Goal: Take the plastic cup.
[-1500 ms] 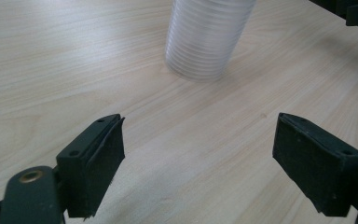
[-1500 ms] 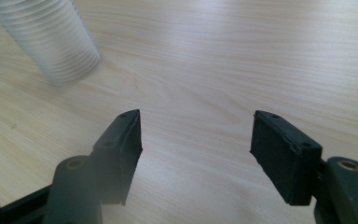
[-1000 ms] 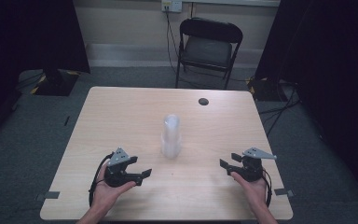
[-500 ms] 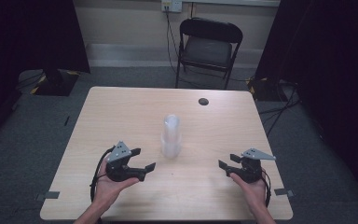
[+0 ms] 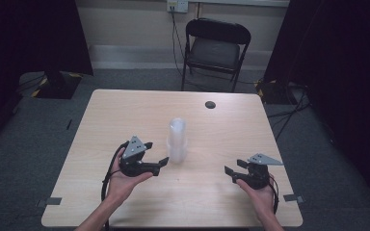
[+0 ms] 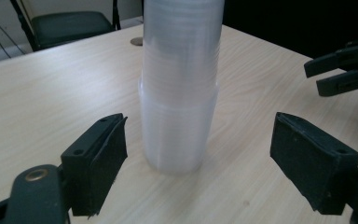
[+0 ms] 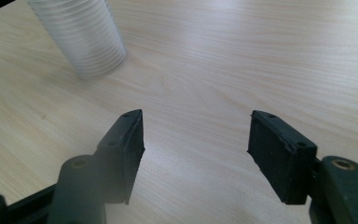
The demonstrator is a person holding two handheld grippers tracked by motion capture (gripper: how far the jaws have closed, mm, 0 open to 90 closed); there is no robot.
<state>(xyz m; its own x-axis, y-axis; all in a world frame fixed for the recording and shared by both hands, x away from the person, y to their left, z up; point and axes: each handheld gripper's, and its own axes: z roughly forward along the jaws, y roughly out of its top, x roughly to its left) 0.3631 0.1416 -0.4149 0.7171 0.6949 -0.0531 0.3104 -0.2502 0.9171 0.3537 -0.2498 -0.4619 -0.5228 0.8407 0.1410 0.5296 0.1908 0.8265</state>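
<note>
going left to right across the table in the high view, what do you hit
left claw → stack of clear cups → small dark disc further back → right claw

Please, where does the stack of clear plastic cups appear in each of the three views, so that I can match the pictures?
High view: the stack of cups stands upright at the table's middle, just right of the left gripper.
Left gripper view: the stack rises at centre, just beyond the open jaws.
Right gripper view: it is at the top left, far from the jaws.
Shared landmark: the light wooden table.
</note>
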